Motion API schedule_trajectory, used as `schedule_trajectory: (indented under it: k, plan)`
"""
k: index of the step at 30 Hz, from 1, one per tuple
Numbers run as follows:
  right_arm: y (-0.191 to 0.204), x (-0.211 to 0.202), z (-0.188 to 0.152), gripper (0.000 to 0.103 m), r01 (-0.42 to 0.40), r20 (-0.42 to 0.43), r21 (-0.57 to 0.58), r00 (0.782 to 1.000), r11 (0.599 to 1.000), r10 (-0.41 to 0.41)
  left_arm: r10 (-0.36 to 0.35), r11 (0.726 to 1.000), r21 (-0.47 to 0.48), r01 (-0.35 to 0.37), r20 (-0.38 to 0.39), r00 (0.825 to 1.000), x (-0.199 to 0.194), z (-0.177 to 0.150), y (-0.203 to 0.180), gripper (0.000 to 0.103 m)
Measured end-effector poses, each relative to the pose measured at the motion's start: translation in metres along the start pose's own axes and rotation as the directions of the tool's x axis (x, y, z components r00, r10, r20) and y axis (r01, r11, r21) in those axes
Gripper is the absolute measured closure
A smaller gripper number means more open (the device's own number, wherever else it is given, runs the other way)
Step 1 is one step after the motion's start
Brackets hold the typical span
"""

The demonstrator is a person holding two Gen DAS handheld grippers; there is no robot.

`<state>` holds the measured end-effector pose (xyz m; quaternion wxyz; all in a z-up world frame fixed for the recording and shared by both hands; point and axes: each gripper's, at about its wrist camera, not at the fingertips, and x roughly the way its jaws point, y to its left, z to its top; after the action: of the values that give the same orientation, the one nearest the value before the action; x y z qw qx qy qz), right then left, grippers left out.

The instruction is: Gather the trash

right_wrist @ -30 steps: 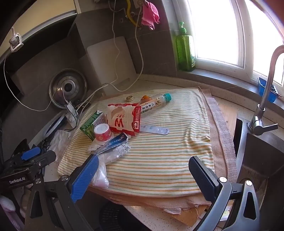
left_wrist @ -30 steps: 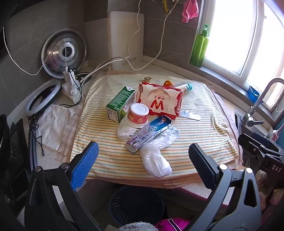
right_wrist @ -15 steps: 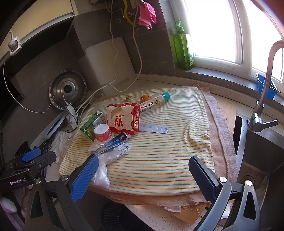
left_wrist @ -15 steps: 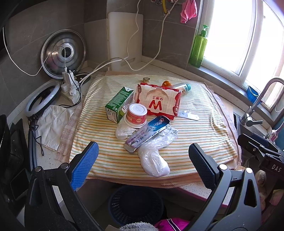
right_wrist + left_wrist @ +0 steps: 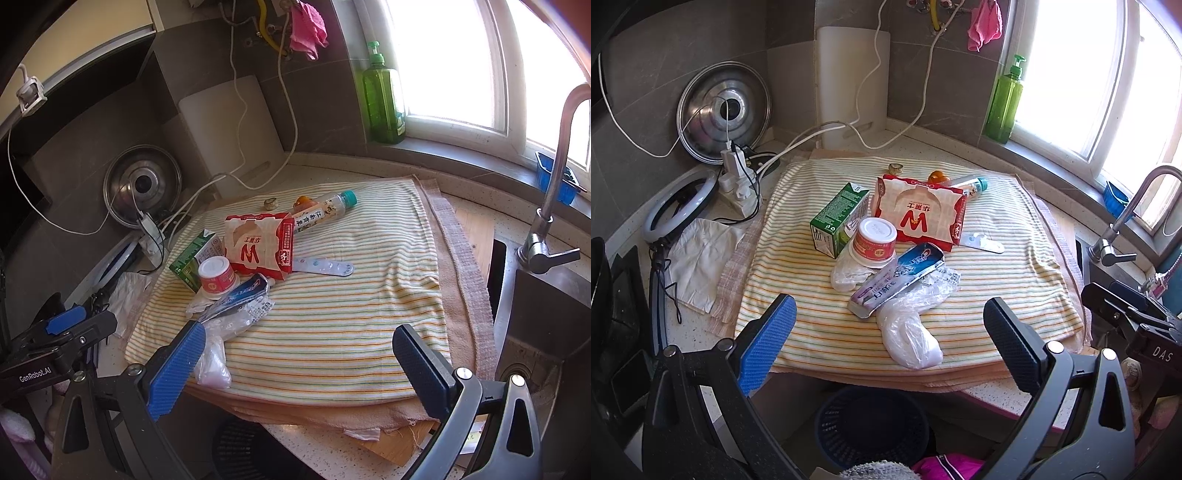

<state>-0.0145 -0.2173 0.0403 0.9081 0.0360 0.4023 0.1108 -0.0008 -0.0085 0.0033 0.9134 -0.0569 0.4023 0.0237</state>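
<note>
Each gripper has a black skeletal frame with triangular cut-outs and silver screw heads at the finger pivots. The left gripper (image 5: 886, 328) carries one blue textured pad and one black pad; the right gripper (image 5: 295, 354) matches it, marked "DAS" beside the faucet (image 5: 1123, 229).

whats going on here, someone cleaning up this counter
A person holds two grippers above a striped cloth strewn with trash: a green carton, red-and-white wrapper, toothpaste tube, small tub, plastic bags and a bottle. Left gripper and right gripper both hover with jaws open, holding nothing. A dark bin waits below.
</note>
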Motion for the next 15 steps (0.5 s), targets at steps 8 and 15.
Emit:
schedule_trajectory:
  k: [8, 15]
  plan:
    - [0.004, 0.001, 0.000, 0.001, -0.005, -0.003, 0.000, 1.000, 1.000, 0.005, -0.011, 1.000, -0.005, 0.011, -0.008, 1.000, -0.002, 0.001, -0.008, 0.000]
    - [0.006, 0.002, 0.000, 0.001, -0.009, -0.007, -0.002, 1.000, 1.000, 0.009, -0.011, 1.000, -0.015, 0.011, -0.014, 1.000, -0.009, 0.009, -0.021, 0.000]
